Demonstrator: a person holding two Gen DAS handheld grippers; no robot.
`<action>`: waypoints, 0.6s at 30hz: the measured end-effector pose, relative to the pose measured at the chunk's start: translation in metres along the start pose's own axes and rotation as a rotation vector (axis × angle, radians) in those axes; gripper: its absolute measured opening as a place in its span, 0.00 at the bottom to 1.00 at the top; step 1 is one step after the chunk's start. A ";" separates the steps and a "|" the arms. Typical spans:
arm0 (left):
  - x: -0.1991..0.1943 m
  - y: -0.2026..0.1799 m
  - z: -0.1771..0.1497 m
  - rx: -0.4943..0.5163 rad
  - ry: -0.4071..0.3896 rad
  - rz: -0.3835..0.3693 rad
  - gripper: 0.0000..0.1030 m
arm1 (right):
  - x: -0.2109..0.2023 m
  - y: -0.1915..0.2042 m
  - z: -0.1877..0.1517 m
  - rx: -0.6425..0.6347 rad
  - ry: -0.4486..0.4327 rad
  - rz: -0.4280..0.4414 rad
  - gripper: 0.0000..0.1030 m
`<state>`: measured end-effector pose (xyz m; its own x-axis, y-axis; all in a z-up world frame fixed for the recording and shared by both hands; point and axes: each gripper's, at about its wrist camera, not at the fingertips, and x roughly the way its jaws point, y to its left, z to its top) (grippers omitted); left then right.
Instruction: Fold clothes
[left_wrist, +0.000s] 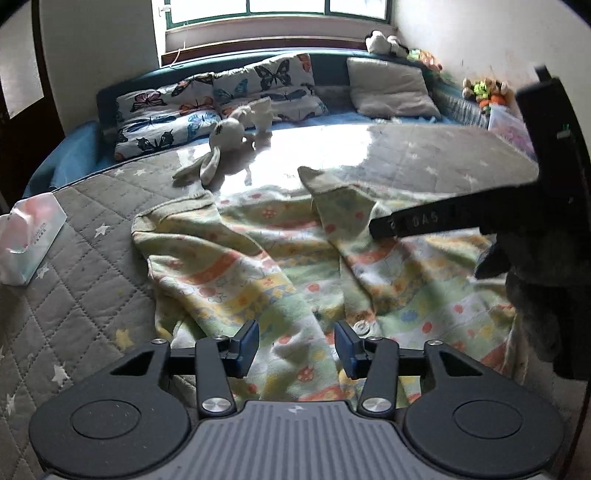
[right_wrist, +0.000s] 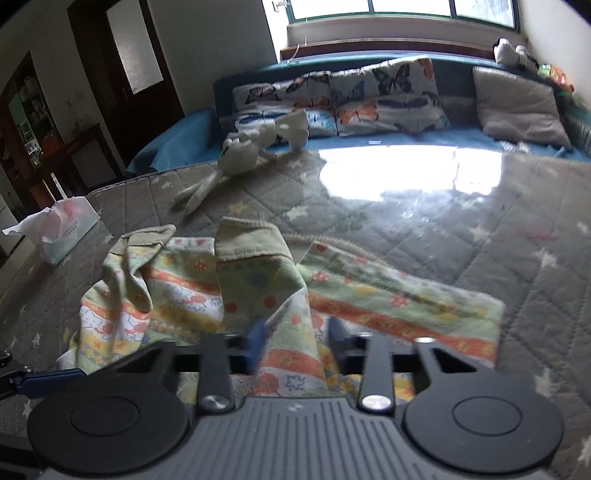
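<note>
Quilted grey bedcover under crumpled patterned garment, plush rabbit beyond

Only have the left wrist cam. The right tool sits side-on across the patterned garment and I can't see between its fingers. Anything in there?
Observer: Yes. In the right wrist view a raised ridge of the patterned garment runs between the pads of the right tool and looks pinched.
Operator: Which part of it?
Observer: The ridge leads up to the sleeve with the green cuff, which lies over the body.
Operator: And the garment edge hidden behind that tool?
Observer: It lies flat on the grey quilt, not bunched.
</note>
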<state>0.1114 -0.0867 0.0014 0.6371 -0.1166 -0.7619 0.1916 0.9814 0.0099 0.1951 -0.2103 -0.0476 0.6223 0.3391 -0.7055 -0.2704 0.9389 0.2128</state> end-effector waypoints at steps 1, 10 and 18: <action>0.002 0.001 -0.001 -0.001 0.005 -0.001 0.32 | 0.001 -0.001 -0.001 0.007 0.001 0.005 0.15; -0.015 0.025 -0.011 -0.068 -0.022 -0.015 0.07 | -0.041 -0.013 -0.005 0.027 -0.086 -0.045 0.04; -0.049 0.051 -0.030 -0.139 -0.073 0.001 0.03 | -0.115 -0.043 -0.033 0.083 -0.201 -0.151 0.04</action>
<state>0.0679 -0.0261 0.0196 0.6909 -0.1214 -0.7127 0.0891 0.9926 -0.0827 0.1110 -0.2915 0.0021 0.7869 0.1922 -0.5863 -0.1076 0.9784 0.1763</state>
